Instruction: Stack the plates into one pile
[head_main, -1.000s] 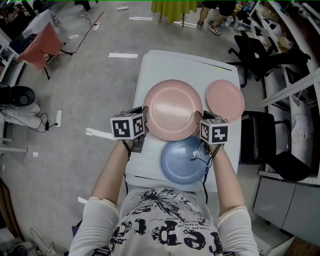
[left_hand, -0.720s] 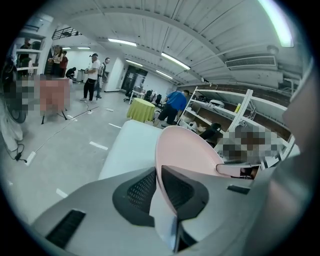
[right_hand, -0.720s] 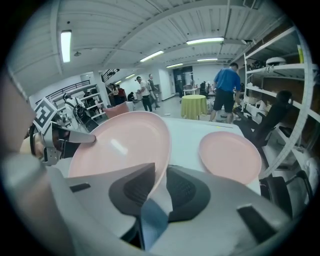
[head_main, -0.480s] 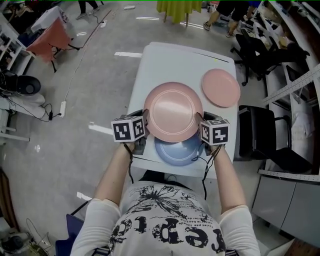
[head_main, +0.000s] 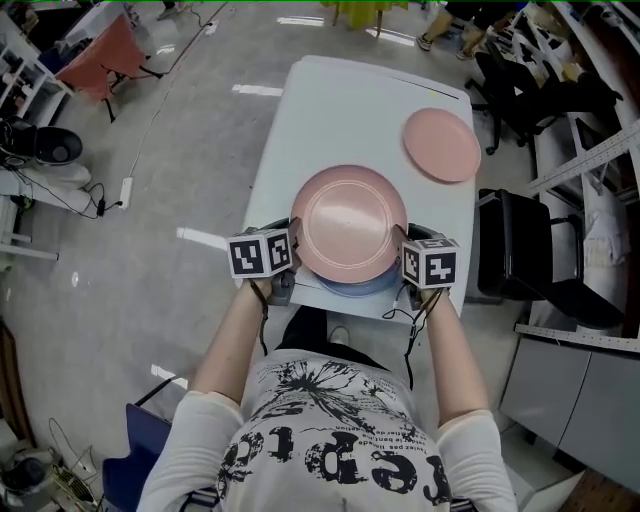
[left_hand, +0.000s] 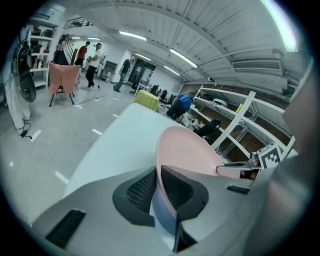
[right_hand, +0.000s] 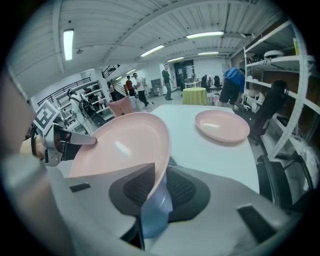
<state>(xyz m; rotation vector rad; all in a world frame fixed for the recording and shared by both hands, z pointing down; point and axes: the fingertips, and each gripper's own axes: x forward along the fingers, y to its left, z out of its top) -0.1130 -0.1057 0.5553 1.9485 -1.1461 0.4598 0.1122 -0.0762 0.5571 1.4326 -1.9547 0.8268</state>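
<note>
On your left side, the left tongs (head_main: 290, 263) are clamped on the left rim of the big pink plate (head_main: 348, 222). The left gripper view shows one jaw on each face of that rim, pads pressed in with no gap.

Between the two tongs, the plate runs roughly level, its hollow face up, spanning from one pair of jaws to the other. You're holding it by opposite edges.

Directly under it is the blue plate (head_main: 362, 286), near the front edge of the white table (head_main: 330, 110). From the head view only a thin crescent of its near rim shows, just below the pink plate and between the tongs. Both gripper views catch blue under the pink rim, right at the jaws. Can't tell whether the two plates touch.

On your right, the right tongs (head_main: 402, 258) are clamped on the right rim of the same pink plate, gripping it the same way with a jaw on each side of the edge.

Beyond the right tongs, further up the table and well apart from them, the small pink plate (head_main: 441, 145) lies flat near the table's right edge. A black chair (head_main: 520, 270) stands on the floor to the right of the right tongs, off the table.
</note>
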